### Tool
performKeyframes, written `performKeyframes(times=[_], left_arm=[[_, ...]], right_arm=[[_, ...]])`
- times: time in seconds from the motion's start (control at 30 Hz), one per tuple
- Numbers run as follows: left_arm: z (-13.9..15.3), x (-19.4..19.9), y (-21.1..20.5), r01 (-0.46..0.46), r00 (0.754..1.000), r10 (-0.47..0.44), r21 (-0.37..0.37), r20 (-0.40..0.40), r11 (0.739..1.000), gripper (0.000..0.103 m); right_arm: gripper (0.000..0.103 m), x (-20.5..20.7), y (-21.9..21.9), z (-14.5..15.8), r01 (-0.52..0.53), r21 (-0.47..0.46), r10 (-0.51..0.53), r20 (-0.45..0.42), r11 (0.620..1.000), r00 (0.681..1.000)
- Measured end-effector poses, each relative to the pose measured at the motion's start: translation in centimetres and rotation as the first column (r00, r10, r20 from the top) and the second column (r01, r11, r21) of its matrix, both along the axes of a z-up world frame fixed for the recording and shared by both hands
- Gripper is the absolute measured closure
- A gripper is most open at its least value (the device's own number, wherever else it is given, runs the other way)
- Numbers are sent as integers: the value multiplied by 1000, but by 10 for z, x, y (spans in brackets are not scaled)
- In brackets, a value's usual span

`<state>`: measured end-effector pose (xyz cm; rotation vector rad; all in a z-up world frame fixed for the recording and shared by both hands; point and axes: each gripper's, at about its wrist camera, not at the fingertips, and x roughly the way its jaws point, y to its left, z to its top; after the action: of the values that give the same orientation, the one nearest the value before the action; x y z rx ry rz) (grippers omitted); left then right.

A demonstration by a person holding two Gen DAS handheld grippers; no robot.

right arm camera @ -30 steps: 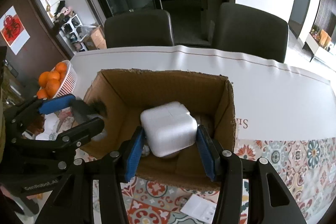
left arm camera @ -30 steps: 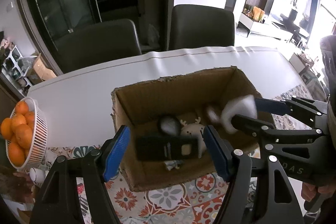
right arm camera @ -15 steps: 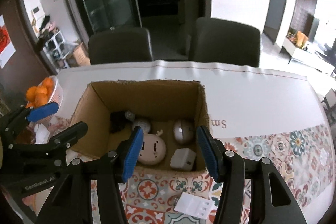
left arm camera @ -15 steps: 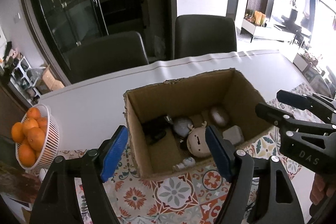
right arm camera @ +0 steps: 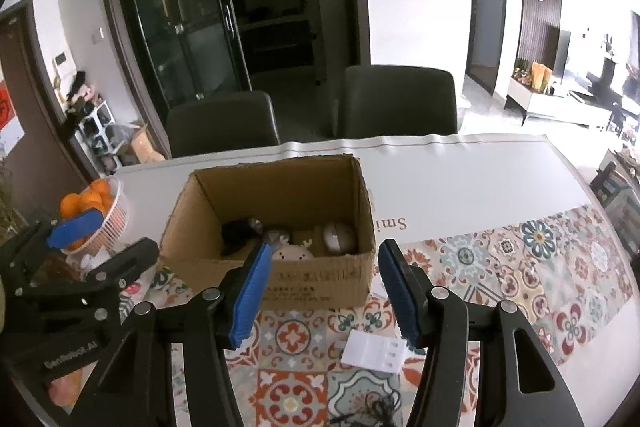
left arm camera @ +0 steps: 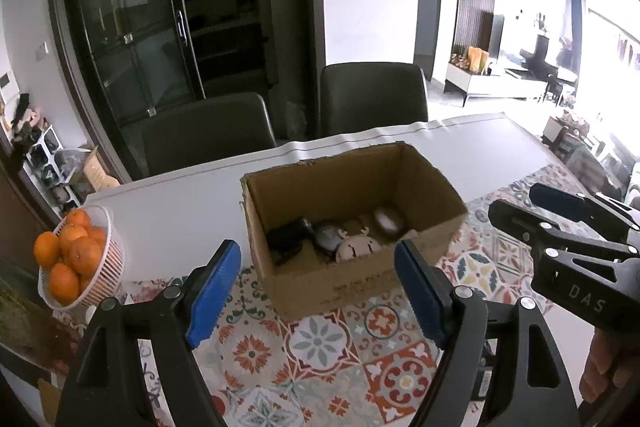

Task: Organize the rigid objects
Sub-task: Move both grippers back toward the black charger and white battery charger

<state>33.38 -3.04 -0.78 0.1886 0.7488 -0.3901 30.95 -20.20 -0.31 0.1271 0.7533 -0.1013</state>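
"DAS" on right tool (left arm camera: 560,211)

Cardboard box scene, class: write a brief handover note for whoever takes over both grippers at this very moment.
Left gripper: open, empty, held back from the box.
Right gripper: open, empty, also short of the box.
Brown cardboard box on the patterned tablecloth holds a black gadget, a round cream deer-face toy and a pale oval mouse.
Left: a white flat packet lies on the cloth before the box.
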Motion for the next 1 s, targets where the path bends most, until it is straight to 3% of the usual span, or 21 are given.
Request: performKeyframes(times=[0.27, 0.5, 0.73, 1.0], left_arm=[[2, -36, 9, -2, 1000, 2, -23, 19, 1000, 22], [-9, -56, 9, 86, 996, -86, -29, 2, 996, 21], [-20, -59, 4, 173, 985, -173, -16, 3, 985, 21], [-29, -65, 3, 220, 976, -220, -18, 2, 975, 21]], right_arm=[[43, -40, 10, 8, 11, -33, -9, 56, 999, 998], [40, -75, 15, 10, 74, -70, -67, 99, 995, 993], [40, -102, 18, -5, 199, -49, -191, 122, 979, 974], [40, -112, 14, -23, 265, 2, -264, 79, 964, 961]])
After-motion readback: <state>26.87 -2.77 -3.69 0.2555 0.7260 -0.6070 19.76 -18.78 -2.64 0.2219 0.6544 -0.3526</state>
